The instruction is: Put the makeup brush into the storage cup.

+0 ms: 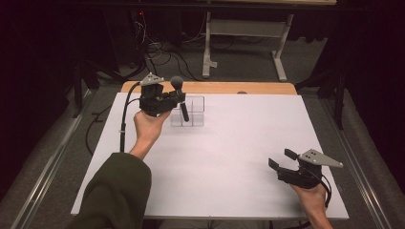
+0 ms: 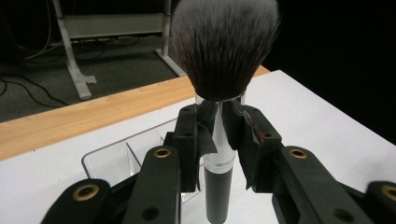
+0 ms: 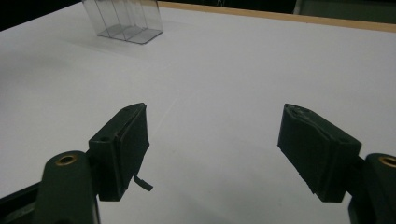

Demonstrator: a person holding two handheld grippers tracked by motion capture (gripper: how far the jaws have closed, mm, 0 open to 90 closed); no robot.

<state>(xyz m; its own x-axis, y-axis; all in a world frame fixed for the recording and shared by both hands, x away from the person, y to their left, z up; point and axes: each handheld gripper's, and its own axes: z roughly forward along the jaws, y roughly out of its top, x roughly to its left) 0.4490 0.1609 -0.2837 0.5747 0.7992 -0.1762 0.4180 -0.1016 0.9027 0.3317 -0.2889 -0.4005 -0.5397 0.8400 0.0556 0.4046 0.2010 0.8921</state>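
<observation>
Clamped in my left gripper [image 2: 218, 140], the fluffy grey-bristled, silver-and-black-handled makeup brush [image 2: 223, 70] hangs over the clear plastic compartment organiser [image 1: 191, 112]; tilted, it could snag a divider, my right gripper [image 3: 224, 154] open

Dark room, grey carpet [image 1: 248, 67], white desk frame [image 1: 248, 28], floor cables [image 1: 162, 55]

A wooden table [image 1: 267, 88] carries a large white sheet [image 1: 239, 157] that covers nearly all of its top, leaving a strip of bare wood along the far edge. A clear plastic organiser [image 1: 193, 112] with compartments stands on the sheet at the far left.
</observation>
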